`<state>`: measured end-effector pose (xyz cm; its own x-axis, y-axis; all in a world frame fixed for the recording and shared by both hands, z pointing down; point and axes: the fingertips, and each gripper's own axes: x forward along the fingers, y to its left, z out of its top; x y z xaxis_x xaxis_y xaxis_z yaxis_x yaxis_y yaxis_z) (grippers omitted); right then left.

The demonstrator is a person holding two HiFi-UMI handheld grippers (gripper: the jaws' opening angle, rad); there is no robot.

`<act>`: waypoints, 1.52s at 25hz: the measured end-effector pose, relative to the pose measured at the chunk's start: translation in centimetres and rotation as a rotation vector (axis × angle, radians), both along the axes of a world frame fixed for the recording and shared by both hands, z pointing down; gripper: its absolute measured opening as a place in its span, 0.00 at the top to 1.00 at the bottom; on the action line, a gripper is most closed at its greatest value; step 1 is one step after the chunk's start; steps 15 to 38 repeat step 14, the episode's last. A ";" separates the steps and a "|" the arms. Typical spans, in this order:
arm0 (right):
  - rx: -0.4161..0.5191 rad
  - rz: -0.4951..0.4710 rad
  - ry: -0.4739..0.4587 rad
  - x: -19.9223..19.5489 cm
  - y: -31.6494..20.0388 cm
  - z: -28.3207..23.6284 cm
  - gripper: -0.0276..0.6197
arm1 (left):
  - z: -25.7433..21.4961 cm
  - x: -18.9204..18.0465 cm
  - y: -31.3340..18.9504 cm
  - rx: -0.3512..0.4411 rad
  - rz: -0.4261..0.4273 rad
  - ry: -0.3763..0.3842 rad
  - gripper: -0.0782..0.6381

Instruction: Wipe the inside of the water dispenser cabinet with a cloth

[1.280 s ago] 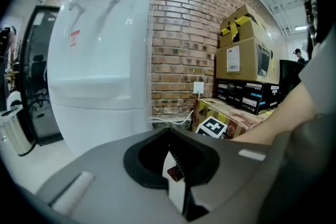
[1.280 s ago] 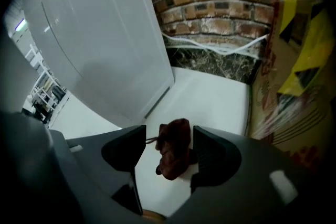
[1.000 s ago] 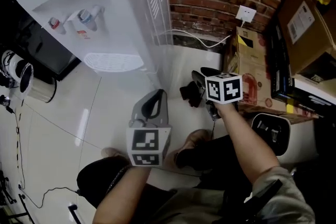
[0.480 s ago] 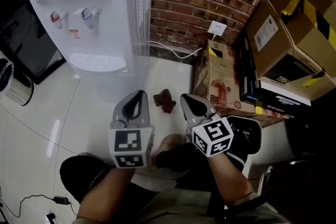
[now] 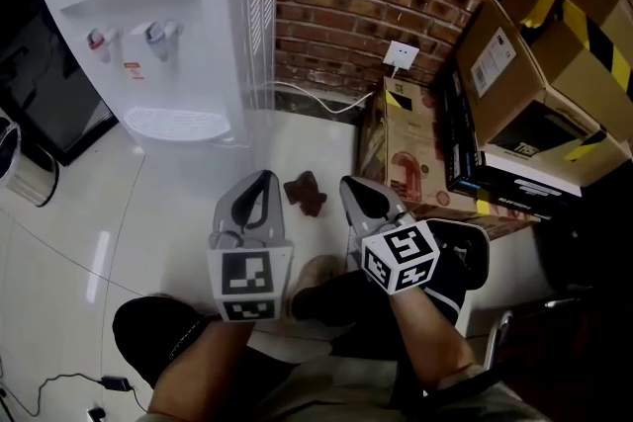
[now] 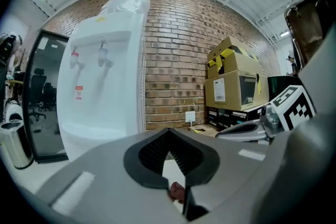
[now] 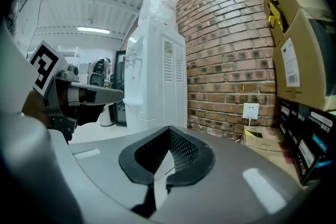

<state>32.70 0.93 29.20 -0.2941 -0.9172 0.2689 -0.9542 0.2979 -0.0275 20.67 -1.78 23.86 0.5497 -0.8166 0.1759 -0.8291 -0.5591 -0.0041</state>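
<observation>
Down on the floor point(image 5: 168, 203), the brownish cloth point(image 5: 306, 194) lies crumpled, just ahead of my two claws and between them, near the white water dispenser point(image 5: 168, 25). My left claw point(image 5: 262, 181) and right claw point(image 5: 351, 186) are both clenched, with nothing in them.

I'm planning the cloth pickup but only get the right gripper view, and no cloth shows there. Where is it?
Observer: The head view shows the cloth crumpled on the floor. In that picture it sits between the tips of the left gripper and the right gripper, and neither holds it.
Operator: Is the left gripper free to take it?
Observer: The left gripper view shows its jaws together with nothing between them. The cloth shows on the floor beyond them.
</observation>
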 end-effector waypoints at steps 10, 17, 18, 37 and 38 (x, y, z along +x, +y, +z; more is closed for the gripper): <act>0.000 0.009 -0.023 0.5 -0.3 0.0 0.94 | 1.3 0.5 0.2 -0.008 0.015 -0.033 0.89; 0.002 0.010 -0.026 0.9 -0.3 0.0 0.94 | 1.3 1.2 0.4 0.002 0.025 -0.035 0.89; 0.002 0.010 -0.026 0.9 -0.3 0.0 0.94 | 1.3 1.2 0.4 0.002 0.025 -0.035 0.89; 0.002 0.010 -0.026 0.9 -0.3 0.0 0.94 | 1.3 1.2 0.4 0.002 0.025 -0.035 0.89; 0.002 0.010 -0.026 0.9 -0.3 0.0 0.94 | 1.3 1.2 0.4 0.002 0.025 -0.035 0.89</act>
